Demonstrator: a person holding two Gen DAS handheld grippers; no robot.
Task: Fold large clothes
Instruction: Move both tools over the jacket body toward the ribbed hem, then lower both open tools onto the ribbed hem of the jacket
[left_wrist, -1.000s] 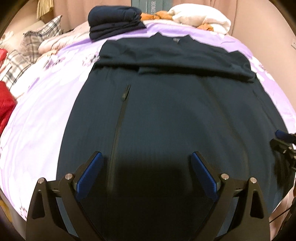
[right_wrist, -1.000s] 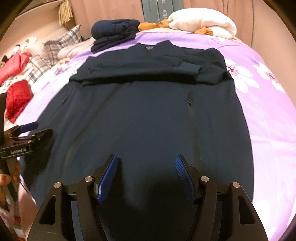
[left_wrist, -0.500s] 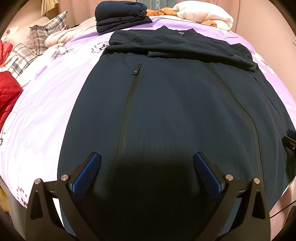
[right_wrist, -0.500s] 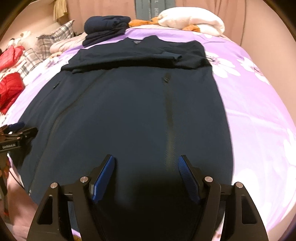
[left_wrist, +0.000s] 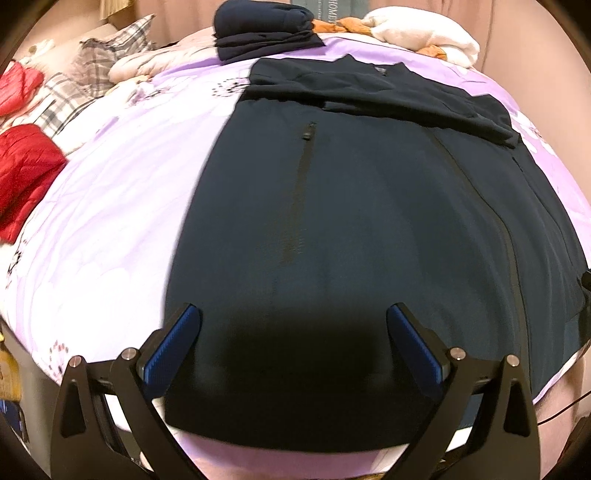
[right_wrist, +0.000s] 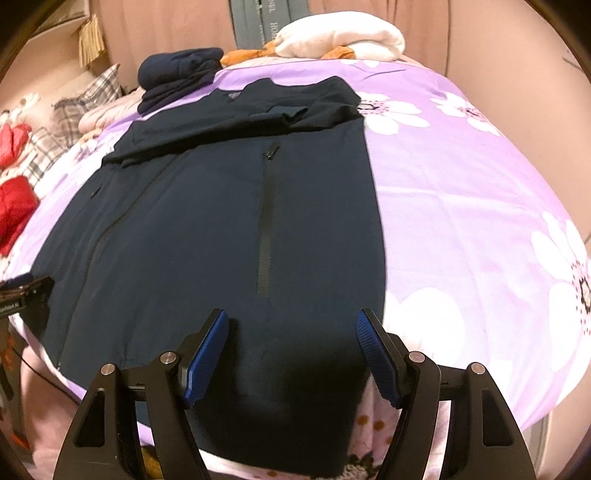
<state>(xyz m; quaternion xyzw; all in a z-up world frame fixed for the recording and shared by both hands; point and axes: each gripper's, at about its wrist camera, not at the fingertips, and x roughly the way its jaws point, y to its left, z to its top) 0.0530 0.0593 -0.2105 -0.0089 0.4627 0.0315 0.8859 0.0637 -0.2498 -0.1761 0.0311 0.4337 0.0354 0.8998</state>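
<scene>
Both grippers, left gripper (left_wrist: 291, 325) and right gripper (right_wrist: 291, 332), hover fingers apart over the jacket (left_wrist: 369, 221) hem at the bed (right_wrist: 461, 184) edge; bare bedspread flanks the jacket.

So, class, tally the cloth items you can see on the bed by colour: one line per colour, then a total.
Navy: 2, the spread jacket and the folded navy pile
Red: 2, red garment near and red garment far
White: 1, white bundle
Orange: 1, orange cloth
Plaid: 1, plaid pillow
Total: 7
</scene>
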